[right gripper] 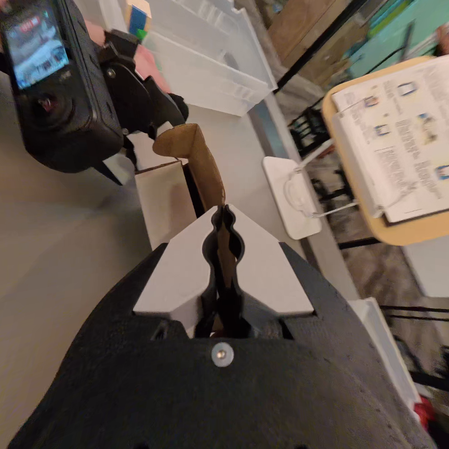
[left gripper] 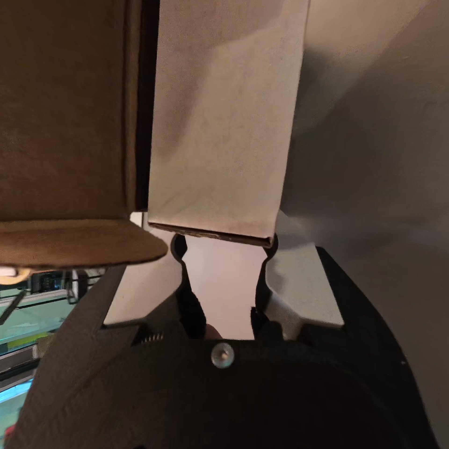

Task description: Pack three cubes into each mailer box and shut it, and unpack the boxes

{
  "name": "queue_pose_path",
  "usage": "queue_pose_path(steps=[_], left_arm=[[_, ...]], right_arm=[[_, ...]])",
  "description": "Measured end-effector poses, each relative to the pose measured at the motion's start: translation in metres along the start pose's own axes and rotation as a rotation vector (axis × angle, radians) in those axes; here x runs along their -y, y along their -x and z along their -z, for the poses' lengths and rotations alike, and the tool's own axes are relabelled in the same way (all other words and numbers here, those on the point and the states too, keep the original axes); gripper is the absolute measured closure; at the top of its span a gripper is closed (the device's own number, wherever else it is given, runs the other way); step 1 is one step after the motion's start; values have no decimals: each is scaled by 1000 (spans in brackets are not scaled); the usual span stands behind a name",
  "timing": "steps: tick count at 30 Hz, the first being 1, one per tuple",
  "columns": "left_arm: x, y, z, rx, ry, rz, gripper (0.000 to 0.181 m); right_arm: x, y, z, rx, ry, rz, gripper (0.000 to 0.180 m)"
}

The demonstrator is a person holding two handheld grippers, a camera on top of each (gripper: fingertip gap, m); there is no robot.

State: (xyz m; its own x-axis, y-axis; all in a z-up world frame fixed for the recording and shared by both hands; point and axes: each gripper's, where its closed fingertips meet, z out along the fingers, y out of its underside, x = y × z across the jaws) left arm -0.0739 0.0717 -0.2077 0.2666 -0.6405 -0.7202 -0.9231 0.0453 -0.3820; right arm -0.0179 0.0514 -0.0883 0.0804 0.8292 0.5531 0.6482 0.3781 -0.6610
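- Gripping the brown lid flap (right gripper: 206,170) of the mailer box (right gripper: 165,196), the right tool (right gripper: 224,209) has its jaws pressed together on the cardboard's edge at 12 o'clock of its own view.
- Left tool (left gripper: 224,239) has its jaws set apart, spanning the near end of the box's pale side wall (left gripper: 223,121); they look to be bracing it, though whether they squeeze it firmly is hard to judge.
- From the right wrist view, the left tool (right gripper: 136,155) sits at 10 o'clock, at the far end of the box, which rests on the pale desk (right gripper: 60,243).
- No cubes show inside the box from either view; its interior is hidden, so whether this is packing or unpacking cannot be told.
- Judged step: working the lid, either swinging it over to shut or lifting it open.
- Next move likely calls for the right tool to guide the flap along its hinge while the left keeps the box from sliding.
- A clear bin (right gripper: 213,60) stands at 12 o'clock, beyond the box.
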Motion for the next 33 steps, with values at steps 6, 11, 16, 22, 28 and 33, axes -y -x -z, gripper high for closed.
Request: queue_pose_path(steps=[6,11,16,22,28,33], left_arm=[[2,-4,3,31,-67,-21,117],[8,-12,30,-161,-209,223,83],[27,-7,56,-225,-428,447,109],[24,-22,44,-148,-351,304,121],[26,-24,43,-84,-337,234,118],[24,-34,37,-90,-333,195,137]], right_arm=[[0,14,5,194,62,1,180],[-1,36,11,268,74,10,180],[0,46,11,274,62,-16,180],[-6,56,5,323,56,-34,180],[-3,49,8,356,-5,-159,180],[-3,25,15,362,-65,-259,180]])
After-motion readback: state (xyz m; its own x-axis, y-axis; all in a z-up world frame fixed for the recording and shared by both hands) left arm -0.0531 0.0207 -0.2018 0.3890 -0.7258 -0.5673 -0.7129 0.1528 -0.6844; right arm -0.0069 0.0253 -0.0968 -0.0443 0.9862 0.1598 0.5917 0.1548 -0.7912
